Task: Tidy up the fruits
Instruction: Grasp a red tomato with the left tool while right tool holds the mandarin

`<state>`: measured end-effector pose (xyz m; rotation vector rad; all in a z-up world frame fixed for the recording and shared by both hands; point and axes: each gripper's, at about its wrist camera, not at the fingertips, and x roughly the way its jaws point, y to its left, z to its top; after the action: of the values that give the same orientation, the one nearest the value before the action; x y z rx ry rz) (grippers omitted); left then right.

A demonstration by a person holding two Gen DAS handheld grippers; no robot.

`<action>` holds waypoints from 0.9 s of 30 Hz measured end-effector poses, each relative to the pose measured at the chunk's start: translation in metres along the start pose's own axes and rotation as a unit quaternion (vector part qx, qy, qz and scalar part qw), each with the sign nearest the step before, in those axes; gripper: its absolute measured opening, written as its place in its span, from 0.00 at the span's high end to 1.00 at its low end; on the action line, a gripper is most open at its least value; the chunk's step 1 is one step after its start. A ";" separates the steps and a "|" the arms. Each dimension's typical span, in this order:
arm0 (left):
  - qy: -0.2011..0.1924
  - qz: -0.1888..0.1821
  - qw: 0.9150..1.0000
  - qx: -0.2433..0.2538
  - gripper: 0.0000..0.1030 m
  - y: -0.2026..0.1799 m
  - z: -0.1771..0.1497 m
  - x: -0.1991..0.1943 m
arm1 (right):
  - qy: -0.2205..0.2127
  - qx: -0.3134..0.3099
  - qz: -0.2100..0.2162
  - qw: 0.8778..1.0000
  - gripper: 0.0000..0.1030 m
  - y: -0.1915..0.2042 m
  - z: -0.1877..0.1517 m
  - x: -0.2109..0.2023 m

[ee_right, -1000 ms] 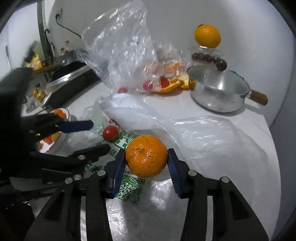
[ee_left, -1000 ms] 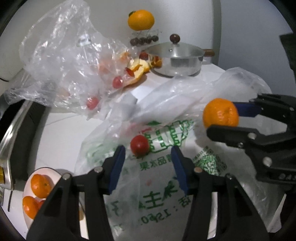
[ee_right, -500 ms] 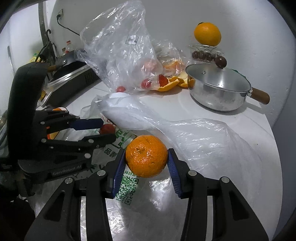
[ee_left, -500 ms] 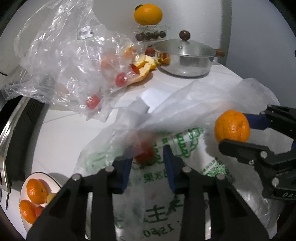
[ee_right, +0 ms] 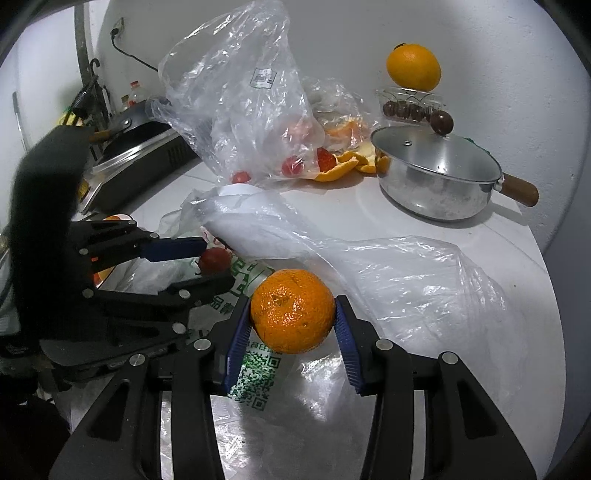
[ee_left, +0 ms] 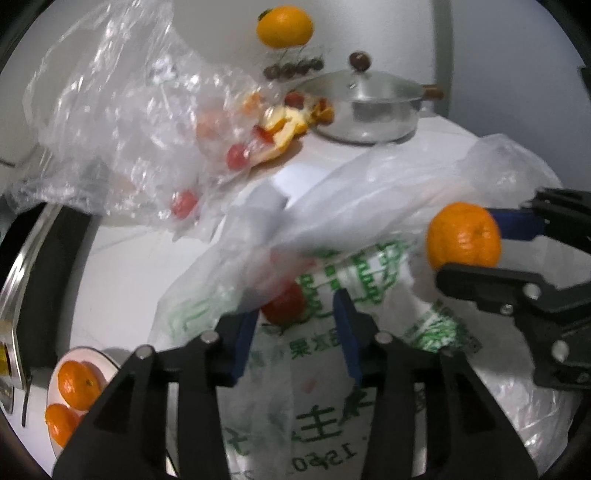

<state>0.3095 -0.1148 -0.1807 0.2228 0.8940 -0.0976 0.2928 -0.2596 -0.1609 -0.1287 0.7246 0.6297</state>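
Since the earlier frame, jaws of the left gripper (ee_left: 295,325) have been reopened around the small red tomato (ee_left: 283,308), apparently unclamped on the printed white plastic bag (ee_left: 325,387). The round orange mandarin (ee_right: 292,311) is clamped by the right gripper (ee_right: 292,325). Tomato slippage is judged possible, given loose film.

A plain white plastered wall (ee_right: 369,33) curved behind the smooth white desk (ee_right: 491,251), with a black cable running down from a wall socket (ee_right: 117,27). At the desk's far left stood a steel-edged black stove (ee_right: 147,155).
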 end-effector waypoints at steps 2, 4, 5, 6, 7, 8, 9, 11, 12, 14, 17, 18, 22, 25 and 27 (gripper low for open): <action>0.009 0.000 1.000 -0.012 0.58 0.003 0.000 0.004 | -0.001 0.001 0.000 1.000 0.54 0.000 0.000 -0.001; 0.009 -0.005 1.000 -0.014 0.58 0.005 0.001 0.004 | -0.001 0.002 0.000 1.000 0.54 0.000 0.000 -0.001; 0.006 -0.011 1.000 -0.013 0.58 0.005 0.000 0.004 | -0.002 0.002 0.000 1.000 0.54 0.000 0.000 -0.001; 0.005 -0.013 1.000 -0.013 0.59 0.005 0.000 0.004 | -0.003 0.002 -0.001 1.000 0.54 0.000 0.000 -0.001; 0.002 -0.016 1.000 -0.012 0.59 0.005 -0.001 0.003 | -0.004 0.002 0.000 1.000 0.54 0.000 0.000 -0.001; -0.001 -0.020 1.000 -0.010 0.62 0.005 -0.001 0.003 | -0.004 0.002 0.000 1.000 0.54 0.000 0.000 -0.001; -0.001 -0.021 1.000 -0.006 0.69 0.003 -0.001 0.002 | -0.004 0.003 0.000 1.000 0.54 0.000 0.000 -0.001; -0.005 -0.025 1.000 0.000 0.71 0.001 -0.001 0.001 | -0.005 0.005 0.001 1.000 0.54 -0.001 -0.001 -0.001; -0.006 -0.025 1.000 0.003 0.75 0.000 0.000 0.000 | -0.005 0.005 0.001 1.000 0.54 -0.001 -0.001 -0.001; -0.007 -0.026 1.000 0.004 0.75 -0.002 0.001 -0.001 | -0.005 0.005 0.001 1.000 0.54 -0.001 -0.001 -0.001; -0.011 -0.028 1.000 0.004 0.75 -0.001 0.000 -0.004 | -0.006 0.004 0.000 1.000 0.54 -0.001 -0.001 -0.002; -0.014 -0.031 0.999 0.004 0.75 -0.001 -0.001 -0.006 | -0.007 0.003 -0.001 1.000 0.54 0.000 -0.001 -0.003; -0.025 -0.037 0.999 0.005 0.75 -0.001 -0.002 -0.016 | -0.008 0.000 -0.004 1.000 0.54 0.004 0.000 -0.006; -0.032 -0.041 0.999 0.004 0.75 0.000 -0.004 -0.026 | -0.009 -0.002 -0.006 1.000 0.54 0.008 0.000 -0.009; -0.038 -0.043 0.998 0.002 0.75 0.002 -0.007 -0.035 | -0.010 -0.003 -0.008 1.000 0.54 0.012 0.001 -0.012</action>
<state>0.2829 -0.1120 -0.1570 0.1840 0.8268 -0.1869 0.2792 -0.2559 -0.1513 -0.1339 0.7010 0.6182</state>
